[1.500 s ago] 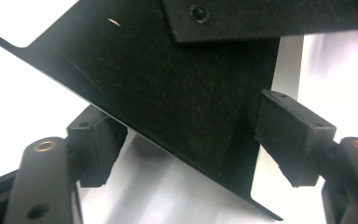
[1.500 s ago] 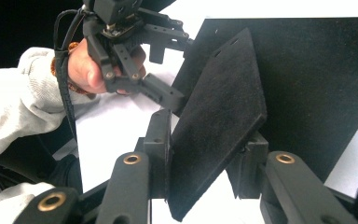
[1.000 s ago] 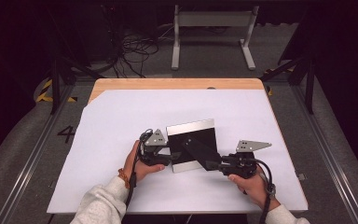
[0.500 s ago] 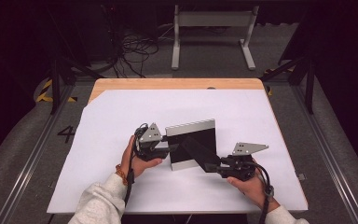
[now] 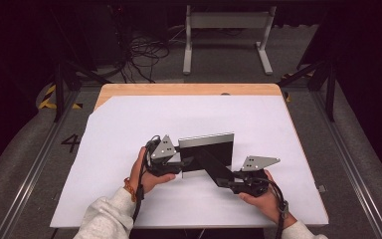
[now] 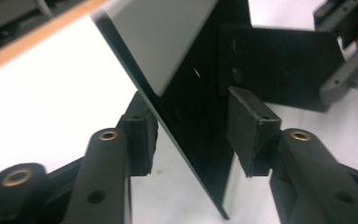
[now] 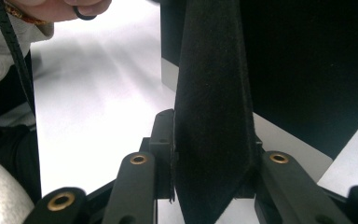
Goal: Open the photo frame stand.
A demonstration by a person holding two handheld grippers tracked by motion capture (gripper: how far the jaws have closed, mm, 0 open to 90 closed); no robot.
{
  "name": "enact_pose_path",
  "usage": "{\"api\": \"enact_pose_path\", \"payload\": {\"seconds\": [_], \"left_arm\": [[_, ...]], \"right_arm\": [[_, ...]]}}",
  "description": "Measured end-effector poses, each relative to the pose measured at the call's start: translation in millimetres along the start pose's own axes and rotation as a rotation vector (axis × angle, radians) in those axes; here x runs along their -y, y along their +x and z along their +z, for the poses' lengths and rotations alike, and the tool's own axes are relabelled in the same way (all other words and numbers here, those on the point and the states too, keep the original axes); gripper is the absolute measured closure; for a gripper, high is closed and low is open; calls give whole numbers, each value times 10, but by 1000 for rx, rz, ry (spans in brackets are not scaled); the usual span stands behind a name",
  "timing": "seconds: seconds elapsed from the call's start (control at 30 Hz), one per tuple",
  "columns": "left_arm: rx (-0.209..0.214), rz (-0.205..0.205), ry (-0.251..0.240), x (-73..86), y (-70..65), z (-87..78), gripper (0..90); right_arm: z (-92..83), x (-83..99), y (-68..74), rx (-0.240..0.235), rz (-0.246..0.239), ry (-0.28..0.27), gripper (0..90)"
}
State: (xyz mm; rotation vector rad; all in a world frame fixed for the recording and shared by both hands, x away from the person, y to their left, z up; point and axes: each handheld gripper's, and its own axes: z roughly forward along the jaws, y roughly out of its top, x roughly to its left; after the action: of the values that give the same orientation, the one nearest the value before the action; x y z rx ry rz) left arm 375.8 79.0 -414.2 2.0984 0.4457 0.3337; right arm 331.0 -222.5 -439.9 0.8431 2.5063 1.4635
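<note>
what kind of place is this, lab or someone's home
Most likely a lab or recording workspace: a table covered in plain white sheet, loose cables on the grey floor behind, and metal floor rails alongside.

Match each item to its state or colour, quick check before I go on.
1 left hand-held gripper
2 right hand-held gripper
3 panel
4 sheet

A white, covers the table
B shut on the black flap
C grey face, black back
D open, panel edge between the jaws

Pairs: 1-D, 2-B, 3-C, 4-A. The left jaws have just been opening.
</note>
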Motion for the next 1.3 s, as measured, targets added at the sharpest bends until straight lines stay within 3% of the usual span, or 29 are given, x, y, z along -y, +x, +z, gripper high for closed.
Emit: {"api": "enact_pose_path", "payload": {"seconds": [0.17, 0.23, 0.33, 0.53, 0.63, 0.73, 0.93, 1.07, 1.3], "left_arm": [[40, 4, 66, 109, -21, 129, 487], [56, 0, 83, 145, -32, 176, 512], [54, 28, 111, 171, -47, 217, 556], [72, 23, 106, 193, -26, 233, 610], [59, 43, 107, 186, -57, 237, 661], [60, 42, 100, 191, -54, 247, 666], [19, 69, 103, 170, -60, 267, 663], [-8, 72, 104, 161, -28, 279, 664], [-36, 71, 108, 165, 54, 275, 660]], "right_arm": [[-4, 12, 30, 14, -31, 23, 685], [-7, 14, 47, 21, -45, 31, 684], [-7, 18, 52, 24, -48, 35, 683], [-12, 20, 82, 31, -78, 47, 665], [-34, 16, 110, 39, -101, 60, 656], [-50, 23, 104, 30, -93, 61, 669], [-34, 38, 102, 33, -88, 70, 701], [9, 27, 80, 67, -67, 66, 705], [105, -2, 43, 86, -29, 47, 719]]}}
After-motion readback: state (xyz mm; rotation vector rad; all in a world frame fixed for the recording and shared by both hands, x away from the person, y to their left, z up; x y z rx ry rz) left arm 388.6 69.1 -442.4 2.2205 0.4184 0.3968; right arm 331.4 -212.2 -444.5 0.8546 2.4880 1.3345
